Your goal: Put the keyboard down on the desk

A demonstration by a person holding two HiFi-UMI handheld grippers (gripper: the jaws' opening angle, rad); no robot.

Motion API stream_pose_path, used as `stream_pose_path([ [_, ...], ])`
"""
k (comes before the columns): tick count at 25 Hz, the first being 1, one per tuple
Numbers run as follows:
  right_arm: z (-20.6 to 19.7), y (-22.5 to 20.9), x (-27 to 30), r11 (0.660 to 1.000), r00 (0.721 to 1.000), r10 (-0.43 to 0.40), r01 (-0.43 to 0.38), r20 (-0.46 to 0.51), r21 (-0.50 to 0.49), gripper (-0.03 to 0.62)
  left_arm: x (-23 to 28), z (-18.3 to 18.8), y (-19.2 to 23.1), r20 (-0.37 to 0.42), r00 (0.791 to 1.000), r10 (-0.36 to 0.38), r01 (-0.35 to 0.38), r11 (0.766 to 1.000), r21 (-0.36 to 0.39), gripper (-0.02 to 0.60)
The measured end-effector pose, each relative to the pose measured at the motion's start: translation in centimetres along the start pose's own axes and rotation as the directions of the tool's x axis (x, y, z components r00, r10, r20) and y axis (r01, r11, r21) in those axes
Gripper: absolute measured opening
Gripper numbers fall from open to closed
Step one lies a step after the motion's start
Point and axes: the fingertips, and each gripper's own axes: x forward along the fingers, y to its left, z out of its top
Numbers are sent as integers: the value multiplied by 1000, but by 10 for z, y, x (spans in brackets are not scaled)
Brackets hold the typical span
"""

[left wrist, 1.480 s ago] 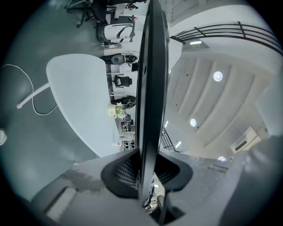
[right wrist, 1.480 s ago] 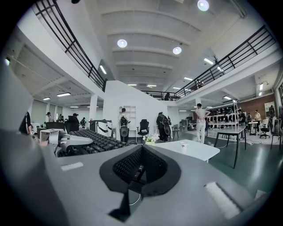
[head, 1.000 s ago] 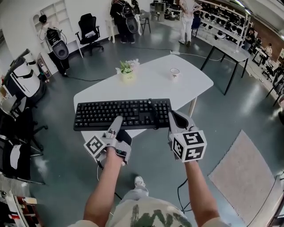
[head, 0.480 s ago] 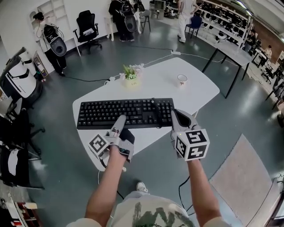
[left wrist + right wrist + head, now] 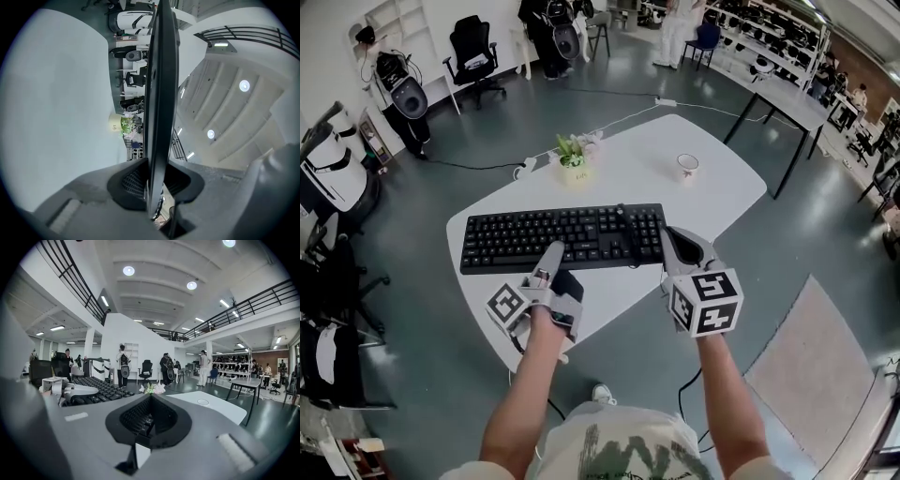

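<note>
Left gripper [image 5: 551,255], jaws clamped about midway along the near long edge of the black keyboard [image 5: 562,234], and right gripper [image 5: 674,242], jaws closed on the board's right front corner, hold it level and clear of the white desk [image 5: 661,187] beneath them. In the left gripper view the keyboard runs edge-on straight out from between the pads [image 5: 127,180], which press on both its faces. In the right gripper view, rows of keys sit in the dark gap at that gripper's tip and spread away to its left. The person's bare forearms [image 5: 530,384] trail behind both grippers.

Ahead of the left gripper, beyond the keyboard, a small pot of flowers [image 5: 573,161] stands on the desk. Ahead of the right gripper and further off stands a white cup [image 5: 687,167], well apart from the pot. To the right of the right gripper a pale rug [image 5: 825,366] lies on the grey floor [image 5: 422,309]. Far ahead and to the left of both grippers, past the desk, is a black office chair [image 5: 473,52].
</note>
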Motion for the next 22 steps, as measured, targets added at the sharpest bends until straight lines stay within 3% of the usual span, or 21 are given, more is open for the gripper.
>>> stream_pose_path([
  [15,9,-16,21,1000,1000,-1,1,24,-9,-2,25,3,6,-4,1000,-11,11,1000,15,94],
  [22,15,-58,54,998,997,68,-68,24,-5,-2,66,-13,7,36,999,-7,5,999,36,93],
])
